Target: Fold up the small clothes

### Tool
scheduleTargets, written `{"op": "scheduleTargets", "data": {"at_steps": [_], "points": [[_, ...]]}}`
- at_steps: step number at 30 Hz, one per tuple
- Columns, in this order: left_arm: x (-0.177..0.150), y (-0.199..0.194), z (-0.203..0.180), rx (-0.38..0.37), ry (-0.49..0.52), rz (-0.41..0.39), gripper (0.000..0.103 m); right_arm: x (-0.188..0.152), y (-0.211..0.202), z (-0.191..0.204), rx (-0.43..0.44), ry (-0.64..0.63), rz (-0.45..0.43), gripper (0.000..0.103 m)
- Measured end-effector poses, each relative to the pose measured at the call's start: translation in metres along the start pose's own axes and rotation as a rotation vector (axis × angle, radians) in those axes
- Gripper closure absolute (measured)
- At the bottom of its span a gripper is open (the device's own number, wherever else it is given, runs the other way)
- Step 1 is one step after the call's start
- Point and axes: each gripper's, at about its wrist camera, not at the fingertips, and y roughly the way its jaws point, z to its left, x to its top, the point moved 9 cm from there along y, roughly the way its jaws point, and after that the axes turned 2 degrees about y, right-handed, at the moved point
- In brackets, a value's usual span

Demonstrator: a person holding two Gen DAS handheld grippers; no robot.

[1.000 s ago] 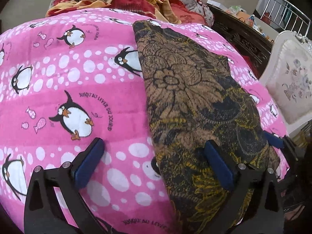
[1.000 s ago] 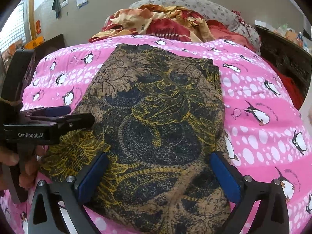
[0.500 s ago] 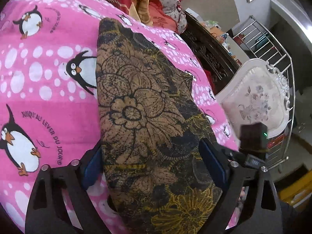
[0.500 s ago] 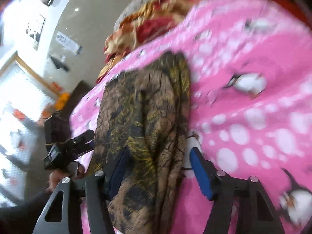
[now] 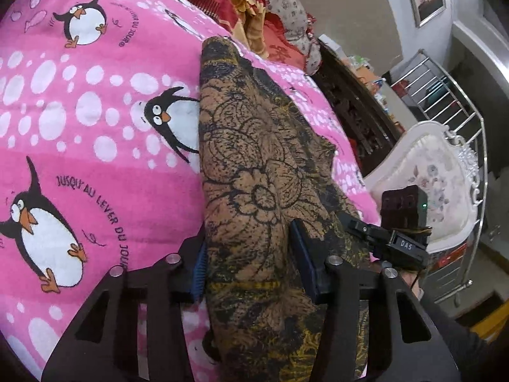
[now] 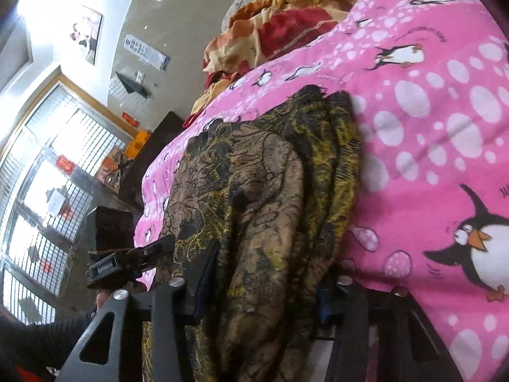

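A brown, black and yellow floral cloth lies folded lengthwise on the pink penguin blanket. My left gripper is shut on the cloth's near left edge, with the fabric bunched between its blue pads. In the right wrist view the same cloth is bunched between my right gripper's jaws at its near right edge. Each gripper shows in the other's view: the right one beside the cloth, the left one at the left.
A heap of red and orange bedding lies at the head of the bed. A dark carved bed frame, a white upholstered chair and a metal rack stand to the right. A barred window is on the left.
Both grippers have closed from wide open onto the near edge of the cloth. The cloth has been gathered from a wide flat spread into a narrower bunched strip. Both cameras have tilted sideways.
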Motion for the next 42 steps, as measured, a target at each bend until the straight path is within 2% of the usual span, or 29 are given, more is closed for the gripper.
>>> {"op": "scheduleTargets", "data": {"at_steps": [2, 4, 9, 12, 13, 16, 18, 19, 20, 22, 24, 27, 29, 32, 33, 35, 36, 39, 42], "points": [[0.002, 0.0, -0.001, 0.022, -0.018, -0.006, 0.082, 0.0, 0.002, -0.002, -0.014, 0.011, 0.006, 0.069], [0.004, -0.007, -0.01, 0.067, 0.03, -0.025, 0.085, -0.006, 0.0, -0.001, -0.026, 0.031, 0.02, 0.073], [0.012, -0.036, -0.007, 0.051, 0.024, -0.051, 0.086, -0.01, 0.003, 0.001, -0.009, 0.178, 0.007, 0.076], [0.015, -0.065, 0.017, 0.072, 0.025, -0.065, 0.086, -0.017, 0.019, 0.021, 0.026, 0.196, 0.019, 0.076], [0.016, -0.08, 0.032, 0.091, 0.023, -0.076, 0.086, -0.019, 0.032, 0.034, 0.064, 0.205, 0.034, 0.077], [0.012, -0.119, 0.075, 0.142, -0.002, -0.092, 0.086, -0.03, 0.076, 0.071, 0.086, 0.15, 0.086, 0.077], [0.005, -0.131, 0.102, 0.171, -0.019, -0.079, 0.082, -0.032, 0.1, 0.091, 0.115, 0.133, 0.1, 0.077], [0.002, -0.131, 0.11, 0.168, -0.037, -0.067, 0.08, -0.036, 0.115, 0.099, 0.093, 0.099, 0.101, 0.077], [-0.003, -0.128, 0.119, 0.175, -0.057, -0.057, 0.071, -0.036, 0.119, 0.102, 0.069, 0.069, 0.079, 0.077], [-0.005, -0.125, 0.12, 0.155, -0.057, -0.089, 0.068, -0.037, 0.118, 0.103, 0.049, 0.042, 0.047, 0.079], [-0.007, -0.123, 0.117, 0.178, -0.021, -0.111, 0.061, -0.037, 0.115, 0.101, 0.057, 0.047, 0.036, 0.079], [-0.011, -0.118, 0.107, 0.191, 0.05, -0.092, 0.048, -0.04, 0.11, 0.099, 0.057, 0.062, 0.041, 0.078], [-0.013, -0.119, 0.106, 0.186, 0.054, -0.092, 0.047, -0.042, 0.102, 0.097, 0.036, 0.084, 0.057, 0.077], [-0.016, -0.127, 0.107, 0.19, 0.024, -0.107, 0.047, -0.047, 0.072, 0.093, -0.058, 0.097, 0.042, 0.074], [-0.02, -0.132, 0.106, 0.211, 0.021, -0.113, 0.047, -0.049, 0.056, 0.095, -0.117, 0.071, 0.02, 0.074], [-0.028, -0.149, 0.102, 0.307, 0.032, -0.13, 0.047, -0.053, 0.034, 0.114, -0.213, -0.029, -0.007, 0.074], [-0.032, -0.164, 0.091, 0.341, 0.057, -0.165, 0.047, -0.058, 0.023, 0.131, -0.254, -0.106, -0.016, 0.074], [-0.047, -0.184, 0.05, 0.327, 0.142, -0.214, 0.047, -0.078, 0.013, 0.179, -0.329, -0.31, -0.033, 0.074], [-0.074, -0.177, 0.025, 0.324, 0.201, -0.16, 0.047, -0.113, 0.027, 0.211, -0.39, -0.477, -0.005, 0.074]]}}
